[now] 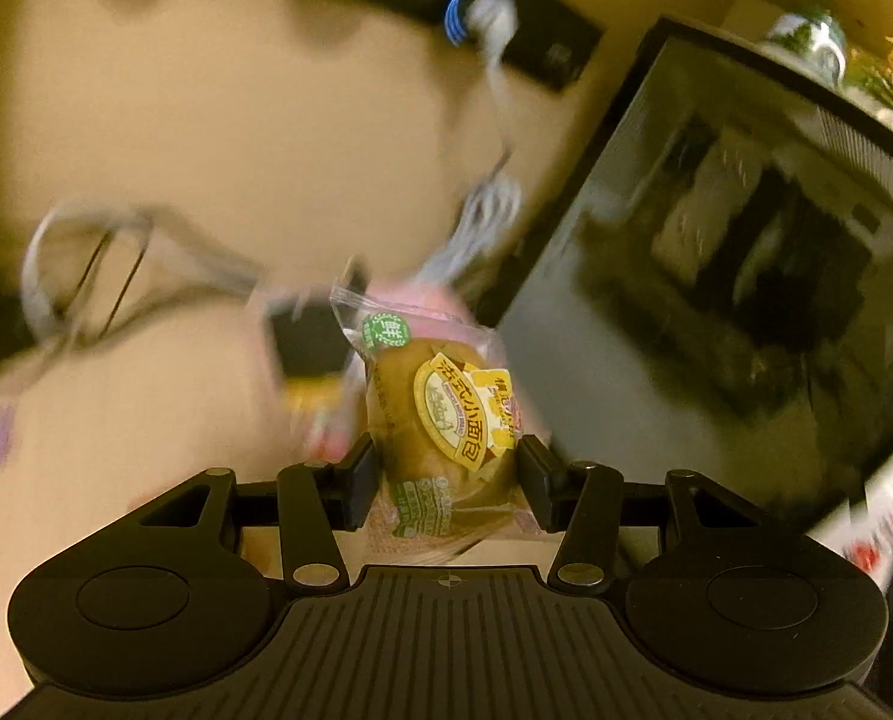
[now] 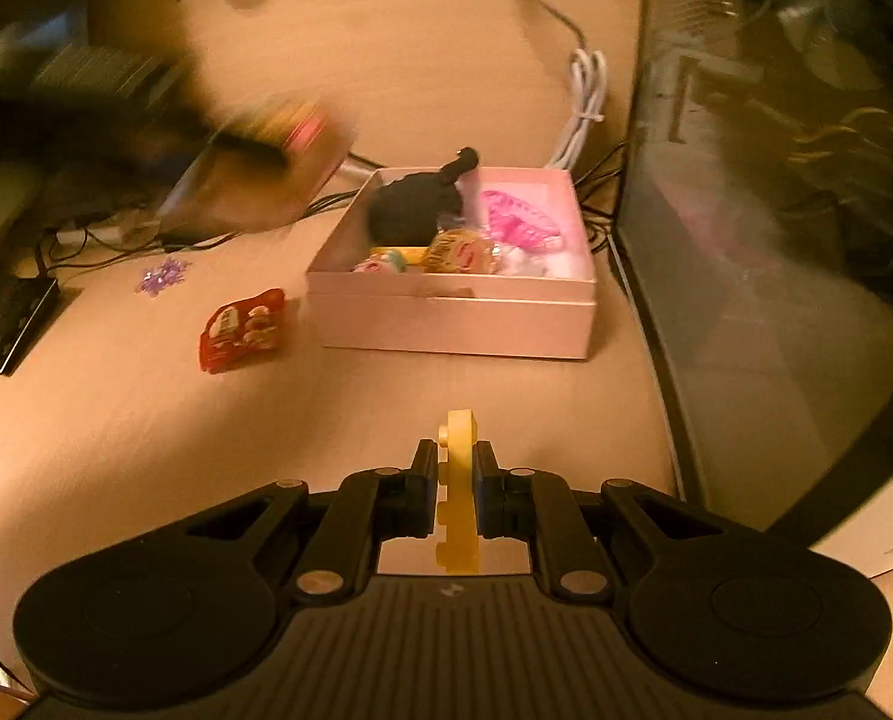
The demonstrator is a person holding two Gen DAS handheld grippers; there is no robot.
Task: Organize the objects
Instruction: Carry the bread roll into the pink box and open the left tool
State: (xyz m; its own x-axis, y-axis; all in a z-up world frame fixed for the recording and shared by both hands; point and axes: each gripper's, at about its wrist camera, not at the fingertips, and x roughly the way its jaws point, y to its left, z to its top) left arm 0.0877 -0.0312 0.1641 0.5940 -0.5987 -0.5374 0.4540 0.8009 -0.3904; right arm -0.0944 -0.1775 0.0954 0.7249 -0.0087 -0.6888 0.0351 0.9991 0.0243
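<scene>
My left gripper [image 1: 446, 468] is shut on a wrapped bread bun [image 1: 446, 420] and holds it in the air above the pink box [image 1: 428, 300], which is blurred behind it. In the right wrist view the left gripper with the bun [image 2: 260, 162] is a blur left of the pink box [image 2: 452, 318]. The box holds a black pouch [image 2: 416, 204], a pink comb [image 2: 518, 216] and wrapped sweets [image 2: 446, 252]. My right gripper [image 2: 455, 480] is shut on a flat yellow toy piece [image 2: 458, 492], in front of the box.
A red snack packet [image 2: 242, 330] and a purple hair clip [image 2: 161, 273] lie on the desk left of the box. A dark monitor [image 2: 776, 210] stands on the right. White cables [image 2: 584, 102] run behind the box. A dark device [image 2: 14, 312] sits at the left edge.
</scene>
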